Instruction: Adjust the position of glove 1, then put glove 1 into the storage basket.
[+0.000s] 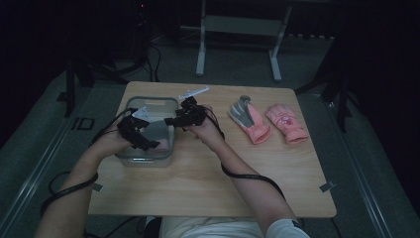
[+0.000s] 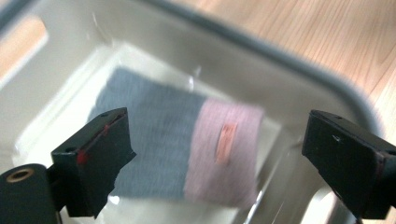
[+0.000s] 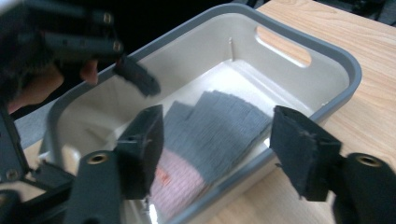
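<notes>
Folded glove [image 2: 187,149], grey w/ pink cuff, lies flat on floor of grey-rimmed bin [image 1: 148,101] at left-centre of bench [image 1: 208,183]. Left tongs [image 1: 141,136] hang over bin's near-left part, jaws spread wide, nothing between them; glove sits below the gap, not touched. Right tongs [image 1: 181,116] over bin's right rim, jaws also spread, holding nothing. Right of bin, well apart: two more pink gloves on bench, one palm-up w/ grey patches [image 1: 249,121], other beside it [image 1: 287,124], further right.
</notes>
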A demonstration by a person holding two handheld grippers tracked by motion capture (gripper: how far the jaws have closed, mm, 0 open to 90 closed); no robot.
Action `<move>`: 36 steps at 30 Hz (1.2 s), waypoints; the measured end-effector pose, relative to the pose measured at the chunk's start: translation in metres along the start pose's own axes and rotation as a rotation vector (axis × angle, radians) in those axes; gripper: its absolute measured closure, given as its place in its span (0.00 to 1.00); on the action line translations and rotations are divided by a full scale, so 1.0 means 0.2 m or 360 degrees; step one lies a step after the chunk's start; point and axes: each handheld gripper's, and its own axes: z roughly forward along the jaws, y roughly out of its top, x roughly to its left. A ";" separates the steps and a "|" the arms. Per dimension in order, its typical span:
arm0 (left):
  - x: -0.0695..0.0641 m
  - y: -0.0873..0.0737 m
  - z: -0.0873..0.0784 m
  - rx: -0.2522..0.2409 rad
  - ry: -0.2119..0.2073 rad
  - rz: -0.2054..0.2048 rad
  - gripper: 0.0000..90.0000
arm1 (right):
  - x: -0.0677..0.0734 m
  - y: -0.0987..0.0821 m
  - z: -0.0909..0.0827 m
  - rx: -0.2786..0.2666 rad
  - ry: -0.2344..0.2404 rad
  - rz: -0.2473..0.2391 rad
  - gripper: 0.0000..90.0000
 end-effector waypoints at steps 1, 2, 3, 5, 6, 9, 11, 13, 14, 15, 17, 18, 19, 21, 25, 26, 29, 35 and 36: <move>-0.01 0.01 -0.01 -0.0022 0.0003 -0.0016 0.08 | 0.00 -0.01 -0.02 0.0003 0.0018 -0.0013 0.31; -0.03 0.02 -0.02 -0.0050 -0.0006 -0.0025 0.07 | 0.01 -0.02 -0.03 0.0006 0.0031 -0.0039 0.29; -0.04 0.03 -0.02 -0.0074 -0.0012 -0.0033 0.07 | 0.01 -0.04 -0.05 -0.0004 0.0030 -0.0056 0.29; -0.08 0.04 -0.03 -0.0112 -0.0031 -0.0048 0.05 | 0.01 -0.08 -0.09 -0.0032 0.0056 -0.0089 0.23; -0.10 0.05 -0.03 -0.0137 -0.0053 -0.0051 0.05 | 0.02 -0.10 -0.11 -0.0024 0.0059 -0.0117 0.21; -0.15 0.07 -0.02 -0.0162 -0.0108 -0.0070 0.05 | 0.01 -0.17 -0.16 -0.0015 0.0062 -0.0135 0.18; -0.19 0.09 -0.01 -0.0168 -0.0119 -0.0049 0.05 | -0.01 -0.21 -0.20 -0.0019 0.0026 -0.0159 0.18; -0.24 0.11 0.00 -0.0178 -0.0136 -0.0026 0.05 | -0.03 -0.24 -0.24 -0.0059 0.0011 -0.0175 0.20; -0.28 0.14 0.00 -0.0203 -0.0174 -0.0021 0.05 | -0.04 -0.25 -0.27 -0.0082 0.0014 -0.0176 0.20; -0.30 0.14 0.01 -0.0219 -0.0189 -0.0023 0.05 | -0.07 -0.28 -0.31 -0.0081 0.0019 -0.0172 0.19; -0.33 0.16 0.02 -0.0241 -0.0213 -0.0023 0.05 | -0.08 -0.29 -0.33 -0.0092 0.0001 -0.0177 0.19; -0.36 0.17 0.02 -0.0248 -0.0216 -0.0013 0.05 | -0.09 -0.30 -0.35 -0.0098 -0.0022 -0.0181 0.18; -0.41 0.19 0.05 -0.0262 -0.0221 0.0011 0.05 | -0.11 -0.33 -0.40 -0.0098 -0.0046 -0.0174 0.17; -0.47 0.21 0.08 -0.0271 -0.0247 0.0030 0.05 | -0.14 -0.35 -0.46 -0.0095 -0.0066 -0.0124 0.17; -0.53 0.24 0.12 -0.0295 -0.0246 0.0068 0.05 | -0.17 -0.38 -0.52 -0.0102 -0.0102 -0.0086 0.15; -0.57 0.25 0.15 -0.0301 -0.0263 0.0079 0.05 | -0.20 -0.42 -0.56 -0.0144 -0.0110 -0.0061 0.15; -0.62 0.25 0.21 -0.0297 -0.0274 0.0101 0.05 | -0.23 -0.48 -0.59 -0.0129 -0.0118 -0.0028 0.15; -0.69 0.25 0.31 -0.0302 -0.0312 0.0117 0.05 | -0.28 -0.56 -0.66 -0.0098 -0.0176 -0.0058 0.36; -0.70 0.24 0.33 -0.0306 -0.0314 0.0116 0.05 | -0.29 -0.57 -0.68 -0.0093 -0.0191 -0.0041 0.40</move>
